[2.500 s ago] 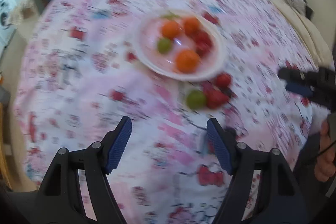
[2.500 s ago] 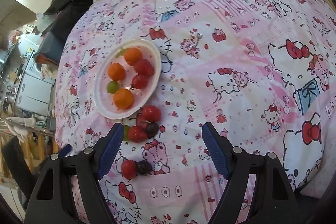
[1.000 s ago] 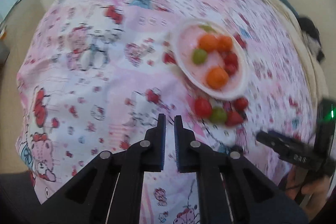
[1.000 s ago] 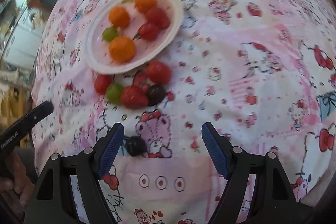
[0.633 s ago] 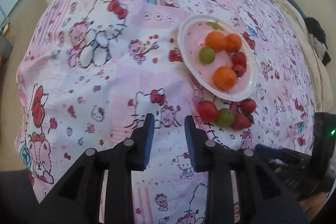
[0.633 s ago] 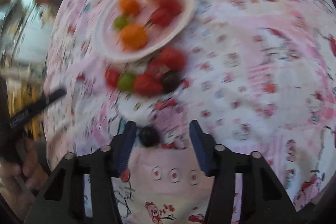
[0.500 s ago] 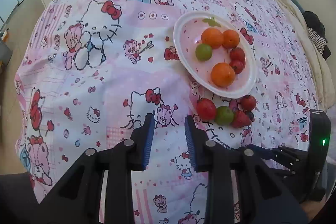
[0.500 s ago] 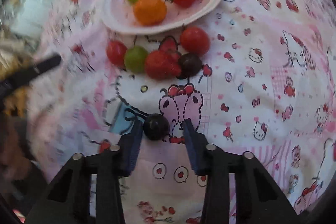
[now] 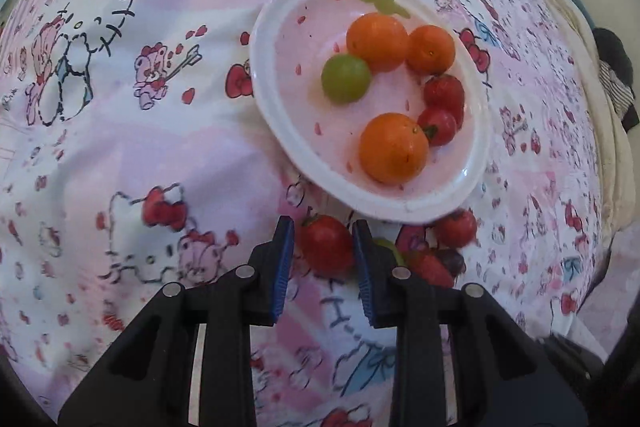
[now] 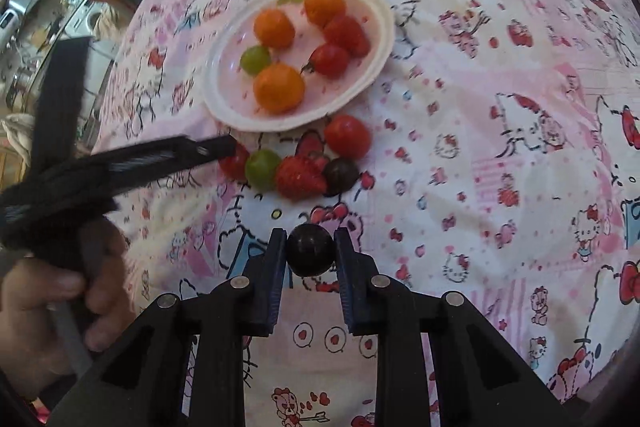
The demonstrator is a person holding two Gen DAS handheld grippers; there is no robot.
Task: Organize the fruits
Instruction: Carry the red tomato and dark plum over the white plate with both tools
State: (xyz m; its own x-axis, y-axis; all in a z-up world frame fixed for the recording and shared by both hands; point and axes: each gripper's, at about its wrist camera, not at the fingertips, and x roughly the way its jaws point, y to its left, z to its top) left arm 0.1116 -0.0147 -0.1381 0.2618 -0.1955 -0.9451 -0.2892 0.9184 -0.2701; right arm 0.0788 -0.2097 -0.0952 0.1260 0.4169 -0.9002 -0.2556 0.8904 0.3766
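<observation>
A white plate (image 9: 272, 99) (image 10: 376, 67) on the pink cartoon-print cloth holds three oranges, a green grape, a strawberry and a cherry tomato. A row of loose fruit lies just in front of it. My left gripper (image 9: 323, 247) has its jaws close around a red tomato (image 9: 327, 245) at the left end of that row; it also shows in the right wrist view (image 10: 230, 147). My right gripper (image 10: 310, 251) is shut on a dark grape (image 10: 310, 255), nearer than the row. A green grape (image 10: 262, 170), strawberry (image 10: 298, 177), dark grape (image 10: 340, 175) and red tomato (image 10: 347, 137) lie loose.
The cloth covers a rounded soft surface that drops off at the edges. A dark garment (image 9: 614, 75) lies at the far right edge. Household clutter and furniture (image 10: 60, 19) stand beyond the left edge. The person's hand (image 10: 48, 311) holds the left gripper.
My left gripper moved forward and now brackets the red tomato. My right gripper closed on the dark grape, with its jaws now tight against it.
</observation>
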